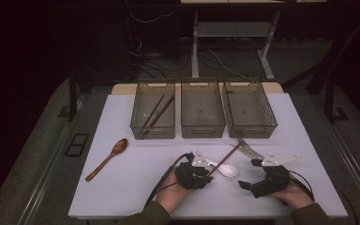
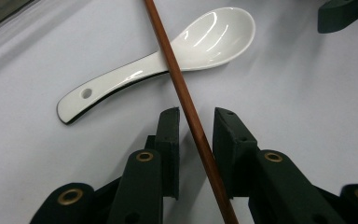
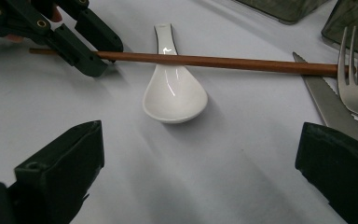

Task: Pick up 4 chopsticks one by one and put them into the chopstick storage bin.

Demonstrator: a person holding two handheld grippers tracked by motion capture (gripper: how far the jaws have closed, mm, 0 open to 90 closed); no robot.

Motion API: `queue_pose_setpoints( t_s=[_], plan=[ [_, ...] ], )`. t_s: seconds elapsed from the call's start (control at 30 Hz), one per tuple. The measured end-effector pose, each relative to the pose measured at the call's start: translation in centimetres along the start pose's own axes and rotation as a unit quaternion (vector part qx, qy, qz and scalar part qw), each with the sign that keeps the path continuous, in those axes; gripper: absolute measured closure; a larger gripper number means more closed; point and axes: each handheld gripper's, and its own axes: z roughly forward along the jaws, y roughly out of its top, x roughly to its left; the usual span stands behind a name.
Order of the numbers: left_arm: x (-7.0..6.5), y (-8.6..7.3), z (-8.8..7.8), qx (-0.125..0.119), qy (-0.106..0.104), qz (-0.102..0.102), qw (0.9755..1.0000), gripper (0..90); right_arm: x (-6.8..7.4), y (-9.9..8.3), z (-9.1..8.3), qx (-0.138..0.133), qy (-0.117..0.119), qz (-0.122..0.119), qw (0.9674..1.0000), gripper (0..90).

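High view, left to right: a wooden spoon [image 1: 108, 158] lies alone on the left of the white desk [image 1: 136, 187]. At the far edge stand three clear bins; the left bin [image 1: 153, 109] holds a pair of chopsticks [image 1: 155, 112], and the middle bin [image 1: 202, 108] and right bin [image 1: 249, 109] follow.

Your left claw [image 2: 196, 119] sits at the near centre, its jaws narrow around the near end of a brown chopstick [image 2: 182, 88], which runs between the pads; whether they press on it cannot be told. That chopstick lies across the handle of a white ceramic soup spoon [image 2: 196, 42] resting on the desk.

Your right claw [image 3: 200, 154] stands wide, with nothing between its jaws, aimed at the soup spoon's bowl. Just right of it lie a knife [image 3: 324, 100] and a fork [image 3: 356, 79], with the chopstick's far end resting on them.
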Motion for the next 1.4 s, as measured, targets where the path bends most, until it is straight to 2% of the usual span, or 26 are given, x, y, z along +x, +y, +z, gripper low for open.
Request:
queue_pose_setpoints(
  t_s=[0.17, 0.37, 0.47, 0.7, 0.93, 1.17, 1.4],
  plan=[
    [0.1, 0.0, 0.0, -0.001, 0.005, -0.009, 0.9999, 72.7, 0.0, 0.0, 0.0, 0.0, 0.0, 0.0, 1.0, 0.9],
    [0.5, -0.1, -0.3, 0.003, 0.019, -0.008, 0.9998, 76.7, 0.0, 0.0, 0.0, 0.0, 0.0, 0.0, 1.0, 0.9],
    [0.7, -0.1, -0.4, 0.001, 0.026, -0.014, 0.9996, 78.6, 0.0, 0.0, 0.0, 0.0, 0.0, 0.0, 1.0, 0.9],
    [1.7, -0.3, -1.0, -0.003, 0.04, -0.025, 0.9989, 82.6, 0.0, 0.0, 0.0, 0.0, 0.001, -0.001, 1.0, 0.9],
    [2.5, -0.4, -1.6, -0.014, 0.044, -0.038, 0.9982, 83.9, 0.0, 0.0, 0.0, -0.001, 0.001, -0.001, 1.0, 0.9],
    [2.9, -0.6, -2.1, -0.016, 0.046, -0.039, 0.9981, 83.9, 0.0, 0.0, 0.0, -0.001, 0.001, -0.001, 1.0, 0.9],
    [3.7, -1.0, -3.0, -0.027, 0.037, -0.037, 0.9983, 84.0, 0.0, 0.0, 0.0, -0.002, 0.0, -0.002, 1.0, 0.9]
  ],
)
